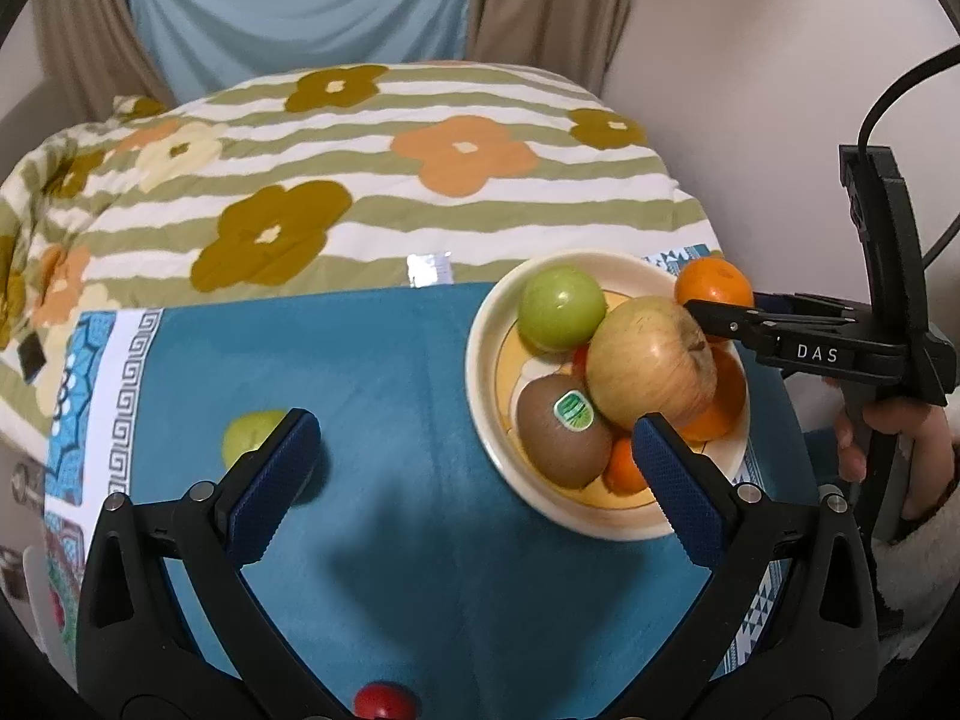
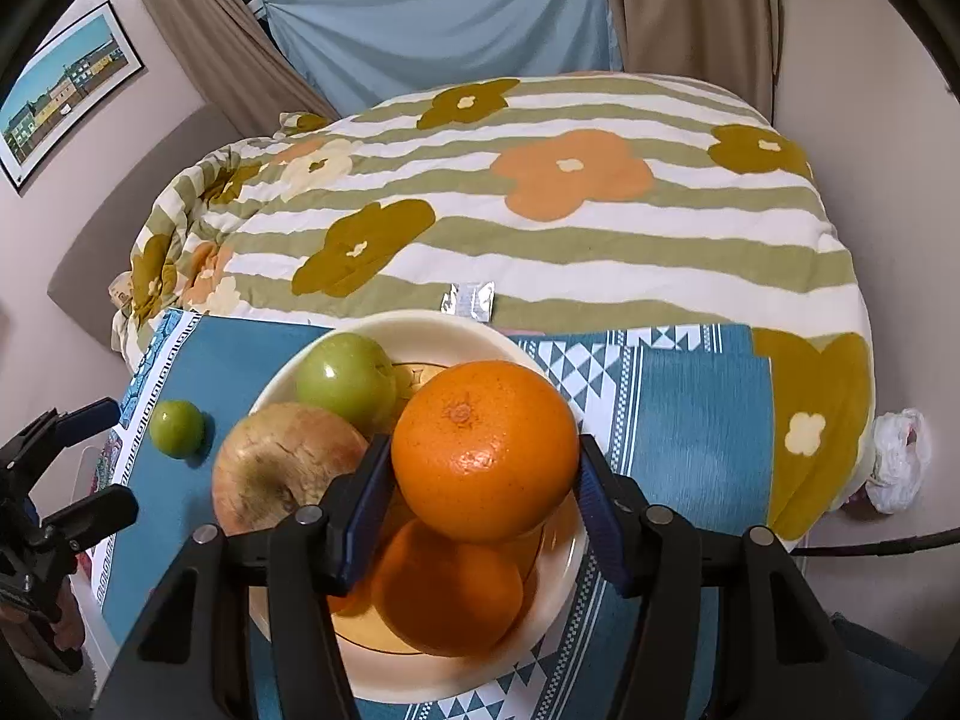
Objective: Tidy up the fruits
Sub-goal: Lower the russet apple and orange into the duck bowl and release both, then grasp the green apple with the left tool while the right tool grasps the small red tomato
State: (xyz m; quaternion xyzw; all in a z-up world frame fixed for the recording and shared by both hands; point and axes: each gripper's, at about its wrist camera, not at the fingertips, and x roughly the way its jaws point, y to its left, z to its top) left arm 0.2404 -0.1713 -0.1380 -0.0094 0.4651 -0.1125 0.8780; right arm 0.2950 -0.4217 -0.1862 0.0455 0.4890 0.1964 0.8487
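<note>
While left hand-held gripper (image 1: 474, 456) gapes empty, right hand-held gripper (image 2: 480, 480) clamps orange (image 2: 485, 450).

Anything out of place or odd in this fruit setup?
One small green fruit sits alone on the blue cloth, left of the bowl where the other fruit is piled. The apple looks brownish around its stem. Nothing spilled.

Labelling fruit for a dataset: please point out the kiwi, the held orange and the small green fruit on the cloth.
kiwi (image 1: 561, 441), left wrist view, brown skin.
held orange (image 2: 485, 450), right wrist view, front face.
small green fruit (image 2: 176, 428), right wrist view, centre.
</note>
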